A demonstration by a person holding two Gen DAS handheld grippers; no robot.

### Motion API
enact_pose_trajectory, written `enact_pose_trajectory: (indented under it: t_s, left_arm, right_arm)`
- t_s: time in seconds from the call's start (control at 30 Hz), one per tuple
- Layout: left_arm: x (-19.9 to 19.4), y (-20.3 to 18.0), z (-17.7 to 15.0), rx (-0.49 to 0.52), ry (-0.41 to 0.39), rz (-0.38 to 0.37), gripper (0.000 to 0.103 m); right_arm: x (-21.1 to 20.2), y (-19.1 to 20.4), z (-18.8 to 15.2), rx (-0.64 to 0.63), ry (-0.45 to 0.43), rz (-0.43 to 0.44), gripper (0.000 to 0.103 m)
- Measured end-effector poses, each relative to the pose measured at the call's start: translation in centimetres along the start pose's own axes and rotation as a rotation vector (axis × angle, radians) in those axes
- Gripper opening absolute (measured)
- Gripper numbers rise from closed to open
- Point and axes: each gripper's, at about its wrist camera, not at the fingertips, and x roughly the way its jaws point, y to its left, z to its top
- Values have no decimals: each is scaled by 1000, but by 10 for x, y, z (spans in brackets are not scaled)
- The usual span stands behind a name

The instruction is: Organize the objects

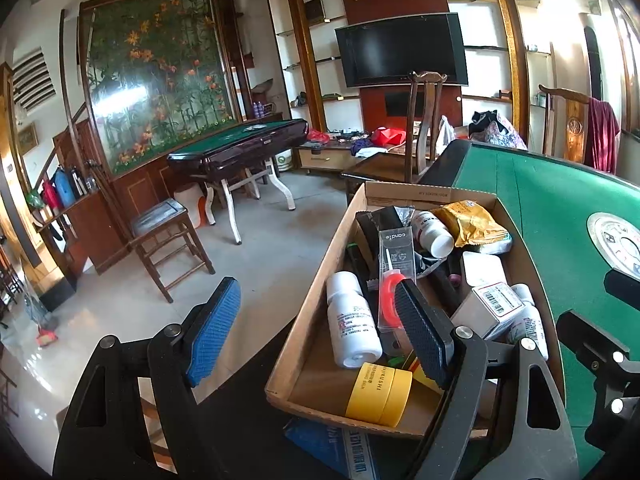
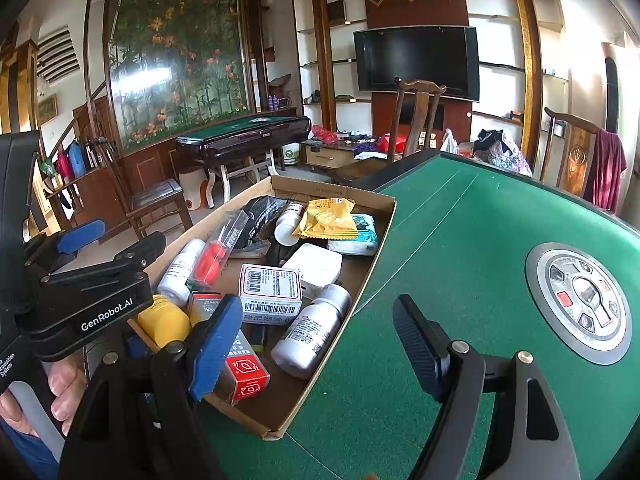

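A shallow cardboard box [image 1: 316,280] [image 2: 376,256] sits on the left edge of a green felt table [image 2: 460,240]. It holds several small items: white pill bottles [image 1: 352,320] [image 2: 312,332], a yellow jar [image 1: 378,394] [image 2: 166,322], a white carton with a barcode [image 2: 271,288], a yellow snack packet [image 2: 328,218] and an orange-handled tool in a clear pack [image 1: 394,276]. My left gripper [image 1: 316,328] hangs open over the box's near left side, nothing between its fingers. My right gripper [image 2: 308,344] stands open above the box's near right corner, holding nothing.
A round metal control panel [image 2: 580,304] is set into the table's middle. Beyond stand a second green-topped table [image 1: 240,144], wooden chairs [image 1: 168,232], a wall television [image 1: 400,48] and a cluttered low cabinet [image 1: 352,144]. A hand [image 2: 60,388] grips the left gripper's handle.
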Motion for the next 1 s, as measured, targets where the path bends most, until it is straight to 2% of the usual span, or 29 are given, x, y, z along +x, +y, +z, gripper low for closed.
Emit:
enact_pose_trajectory:
  t_s: [1.0]
  left_arm:
    - [1,-4,-2,2,6,-11,80]
  right_arm:
    - [-1,2,0,13,3,-5,78]
